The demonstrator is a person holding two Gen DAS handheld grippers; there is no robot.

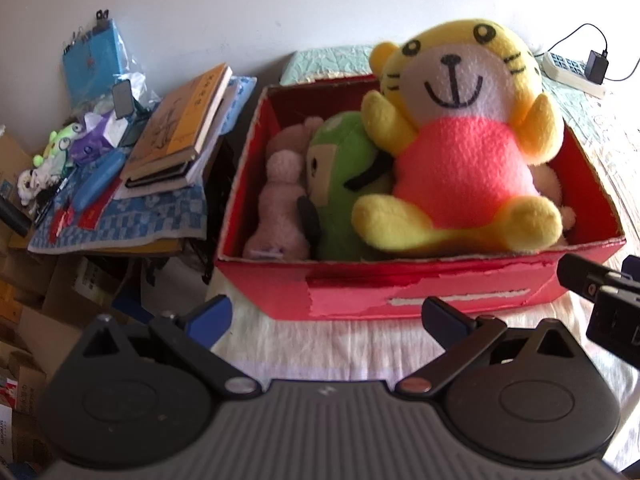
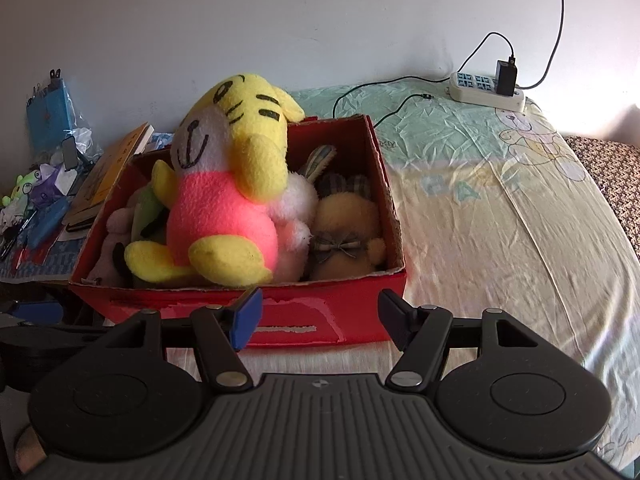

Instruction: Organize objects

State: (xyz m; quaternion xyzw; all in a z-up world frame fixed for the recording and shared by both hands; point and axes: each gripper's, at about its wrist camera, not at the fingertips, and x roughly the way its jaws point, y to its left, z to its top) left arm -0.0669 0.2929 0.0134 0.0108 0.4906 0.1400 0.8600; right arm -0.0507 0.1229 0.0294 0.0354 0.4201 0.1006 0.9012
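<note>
Fuzzy yellow-pink plush tiger [image 1: 460, 148] atop soft toys, torn red cardboard box [image 1: 420, 292].

The right gripper [image 2: 320, 316] hangs with jaws apart and nothing between them, just in front of the red cardboard box [image 2: 312, 320] on the bed sheet [image 2: 500, 220], where the yellow-and-pink tiger plush [image 2: 224, 208] sprawls on top, a tan bear plush [image 2: 348, 224] tucked beside it.
</note>
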